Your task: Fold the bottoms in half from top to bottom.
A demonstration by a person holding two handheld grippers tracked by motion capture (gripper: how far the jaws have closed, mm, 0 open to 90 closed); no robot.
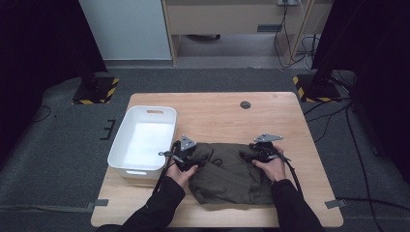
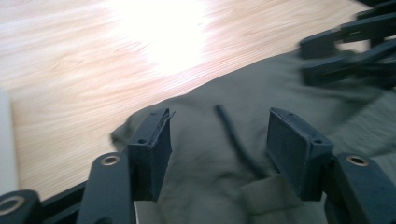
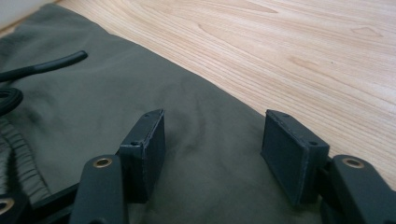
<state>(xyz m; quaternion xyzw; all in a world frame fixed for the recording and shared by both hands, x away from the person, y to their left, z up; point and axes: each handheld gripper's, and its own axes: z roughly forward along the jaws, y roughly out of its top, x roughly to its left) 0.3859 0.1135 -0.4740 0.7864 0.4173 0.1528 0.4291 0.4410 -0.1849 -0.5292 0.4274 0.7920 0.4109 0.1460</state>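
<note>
An olive-green garment lies folded on the wooden table, with a dark drawstring across it. My left gripper hovers over the garment's left edge. In the left gripper view its jaws stand apart above the cloth, with nothing pinched between them. My right gripper is over the garment's right upper part. Its jaws are open too, and the cloth lies flat beneath them. The drawstring end shows at that view's left. The other gripper appears blurred at the left gripper view's upper right.
A white plastic bin, empty, stands on the table's left side, close to my left gripper. A round grommet hole sits near the far edge. Bare wood stretches beyond and to the right of the garment.
</note>
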